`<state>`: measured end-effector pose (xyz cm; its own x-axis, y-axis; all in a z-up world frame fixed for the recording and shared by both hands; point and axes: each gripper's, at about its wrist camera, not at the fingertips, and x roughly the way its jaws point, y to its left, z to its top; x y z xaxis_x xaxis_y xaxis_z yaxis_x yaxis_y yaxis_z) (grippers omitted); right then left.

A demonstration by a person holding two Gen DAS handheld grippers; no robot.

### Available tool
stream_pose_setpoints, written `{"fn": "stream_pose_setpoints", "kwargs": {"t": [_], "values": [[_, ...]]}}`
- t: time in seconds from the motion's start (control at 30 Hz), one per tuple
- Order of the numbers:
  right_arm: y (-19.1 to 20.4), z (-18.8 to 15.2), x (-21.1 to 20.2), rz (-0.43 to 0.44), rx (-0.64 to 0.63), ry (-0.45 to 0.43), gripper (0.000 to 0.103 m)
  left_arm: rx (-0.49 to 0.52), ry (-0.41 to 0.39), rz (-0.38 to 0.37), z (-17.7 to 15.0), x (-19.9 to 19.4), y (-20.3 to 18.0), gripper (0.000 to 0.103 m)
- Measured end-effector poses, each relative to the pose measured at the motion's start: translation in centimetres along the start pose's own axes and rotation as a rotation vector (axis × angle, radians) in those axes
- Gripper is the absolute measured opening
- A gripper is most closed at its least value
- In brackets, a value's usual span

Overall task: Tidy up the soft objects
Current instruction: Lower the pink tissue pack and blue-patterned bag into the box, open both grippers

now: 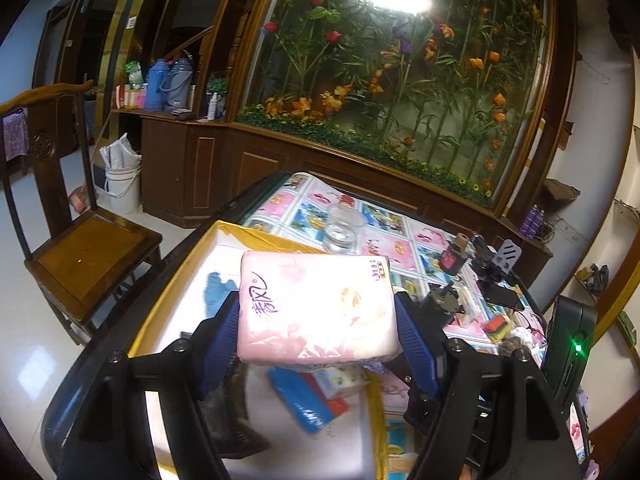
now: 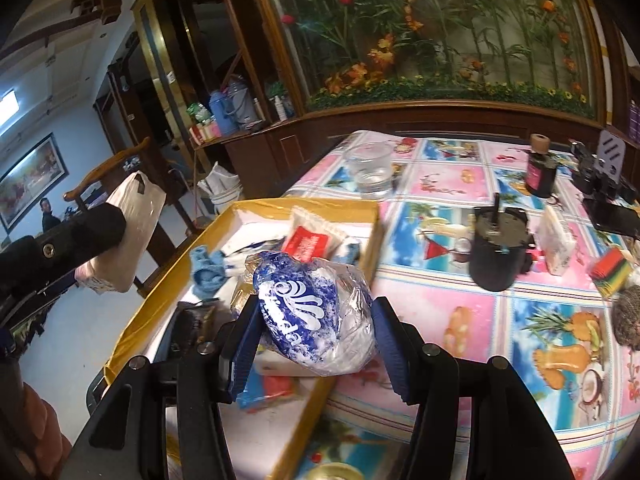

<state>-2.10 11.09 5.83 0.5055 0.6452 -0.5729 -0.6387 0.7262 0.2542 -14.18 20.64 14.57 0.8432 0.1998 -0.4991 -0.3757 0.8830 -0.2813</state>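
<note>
My left gripper (image 1: 318, 312) pinches a pink tissue pack (image 1: 316, 304) above the yellow-rimmed box (image 1: 160, 308); right gripper (image 2: 314, 332) pinches a blue-white plastic-wrapped bundle (image 2: 316, 320) over the box's right edge. Both look light, squashy, slippery; grip mid-sides. Patterned tablecloth (image 2: 460, 320), cluttered far right; flower cabinet behind.
</note>
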Motion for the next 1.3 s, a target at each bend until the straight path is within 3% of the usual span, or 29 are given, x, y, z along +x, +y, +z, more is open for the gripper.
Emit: {"fn": "stream_pose_setpoints", "kwargs": {"t": [0.27, 0.77, 1.13, 1.3], "values": [[3.7, -1.1, 0.4, 0.037, -0.084, 0.010, 0.060, -0.044, -0.001, 0.039, 0.0, -0.8, 2.4, 0.074], [4.5, -2.4, 1.0, 0.065, -0.120, 0.039, 0.060, -0.014, 0.050, 0.048, 0.0, 2.0, 2.3, 0.074], [5.1, -3.1, 2.0, 0.063, -0.157, 0.063, 0.060, -0.041, 0.188, 0.001, 1.3, 7.8, 4.5, 0.073], [5.2, -3.4, 2.6, 0.059, -0.163, 0.083, 0.060, -0.066, 0.258, 0.017, 2.2, 11.3, 6.2, 0.073]]}}
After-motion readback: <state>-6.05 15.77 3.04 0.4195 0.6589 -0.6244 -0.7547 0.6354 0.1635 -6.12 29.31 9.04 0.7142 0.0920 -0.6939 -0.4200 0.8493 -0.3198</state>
